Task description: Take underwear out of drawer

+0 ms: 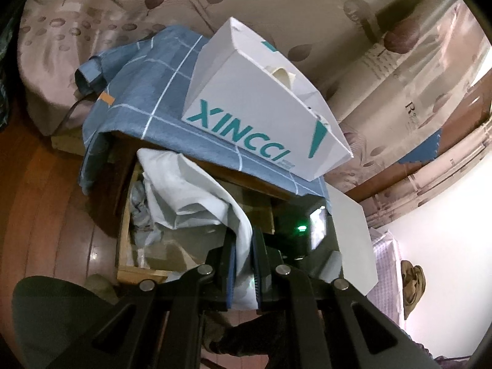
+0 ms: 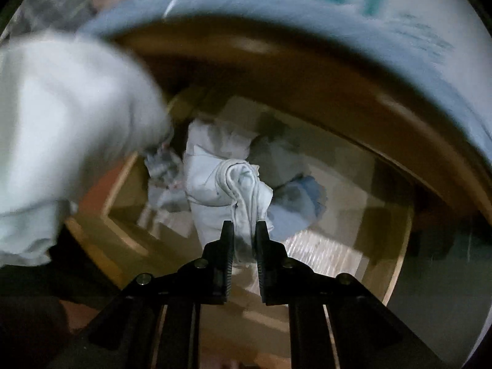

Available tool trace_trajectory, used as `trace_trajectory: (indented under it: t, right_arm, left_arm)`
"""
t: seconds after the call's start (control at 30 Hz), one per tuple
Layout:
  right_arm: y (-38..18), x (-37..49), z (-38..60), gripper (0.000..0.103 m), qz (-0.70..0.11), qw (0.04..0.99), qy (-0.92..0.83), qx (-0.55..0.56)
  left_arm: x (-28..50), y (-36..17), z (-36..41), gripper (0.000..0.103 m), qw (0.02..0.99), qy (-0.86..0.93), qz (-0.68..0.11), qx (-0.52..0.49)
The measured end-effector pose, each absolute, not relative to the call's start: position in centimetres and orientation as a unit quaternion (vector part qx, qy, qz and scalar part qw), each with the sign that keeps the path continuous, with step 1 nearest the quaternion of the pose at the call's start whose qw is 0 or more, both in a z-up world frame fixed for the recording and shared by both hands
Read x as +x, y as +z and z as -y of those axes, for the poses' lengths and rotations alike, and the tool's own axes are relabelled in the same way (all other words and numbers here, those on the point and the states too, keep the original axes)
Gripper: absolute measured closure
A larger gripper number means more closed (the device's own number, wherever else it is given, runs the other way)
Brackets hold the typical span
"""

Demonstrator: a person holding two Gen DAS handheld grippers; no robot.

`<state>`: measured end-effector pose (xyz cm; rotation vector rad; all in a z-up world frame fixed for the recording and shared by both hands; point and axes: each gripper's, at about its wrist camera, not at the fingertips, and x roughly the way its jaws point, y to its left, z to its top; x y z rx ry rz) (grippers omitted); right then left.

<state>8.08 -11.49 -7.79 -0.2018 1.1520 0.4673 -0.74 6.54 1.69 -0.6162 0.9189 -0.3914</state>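
The wooden drawer [image 1: 138, 273] stands pulled out under a cabinet top draped in blue checked cloth [image 1: 147, 98]. My left gripper [image 1: 243, 237] is shut on a pale white underwear piece [image 1: 190, 196], which hangs crumpled above the drawer. In the right wrist view this piece is a blurred white mass [image 2: 61, 123] at the left. My right gripper [image 2: 244, 224] points down into the drawer [image 2: 399, 246] and is shut on a bunched fold of a light grey-white garment [image 2: 243, 184]. More crumpled clothes [image 2: 295, 206] lie around it on the drawer bottom.
A white box marked XINCCI [image 1: 261, 107] sits tilted on the cabinet top. A bed with a leaf-pattern cover [image 1: 92, 9] stands behind, with red-brown wooden floor [image 1: 46, 200] at the left. A white flat board [image 1: 353, 240] leans at the cabinet's right.
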Motion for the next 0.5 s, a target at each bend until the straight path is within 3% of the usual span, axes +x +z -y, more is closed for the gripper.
trace_trajectory:
  t: [0.17, 0.5]
  right_arm:
    - [-5.7, 7.2, 14.4, 0.091, -0.534, 0.816, 0.217, -0.037]
    - [-7.3, 8.0, 17.3, 0.095, -0.530, 0.824, 0.202, 0.008]
  left_arm:
    - [-1.3, 3.8, -6.1, 0.094, 0.835, -0.196, -0.424, -0.292]
    - [-2.7, 10.8, -5.2, 0.094, 0.849, -0.220, -0.392, -0.279]
